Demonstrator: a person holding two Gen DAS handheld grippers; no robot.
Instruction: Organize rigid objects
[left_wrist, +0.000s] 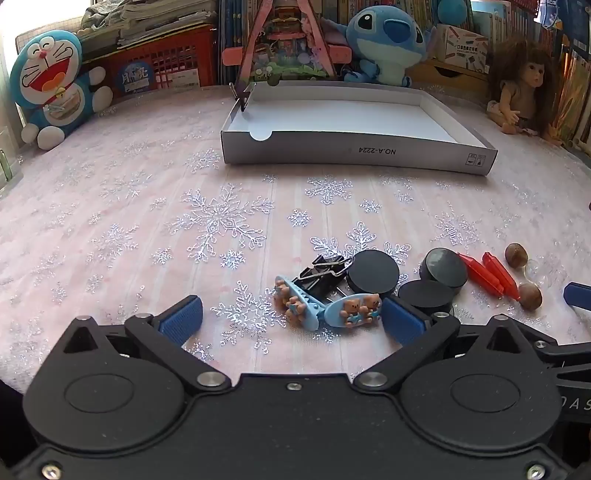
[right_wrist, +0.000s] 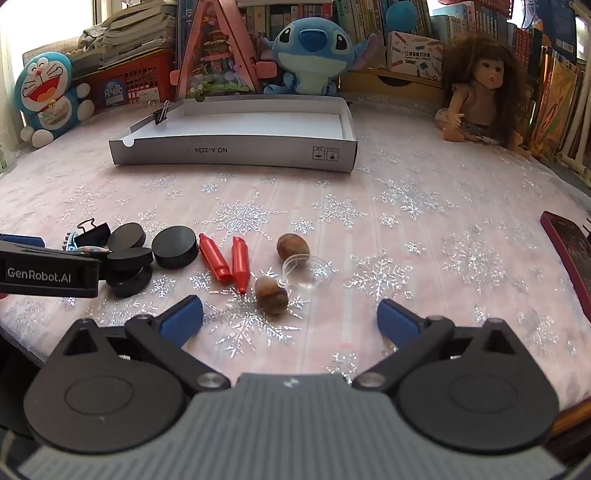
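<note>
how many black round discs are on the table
4. One disc lies beside the red pieces, one leans by the binder clip, and two are stacked in front: upper, lower. The left gripper covers part of that pile, so more may be hidden.

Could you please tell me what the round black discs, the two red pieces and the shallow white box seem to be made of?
Round black discs: probably matte plastic or rubber, with a dull, even sheen. Two red pieces: glossy moulded plastic, showing bright highlights. Shallow white box: thin printed cardboard, with folded walls and a cut notch.
</note>
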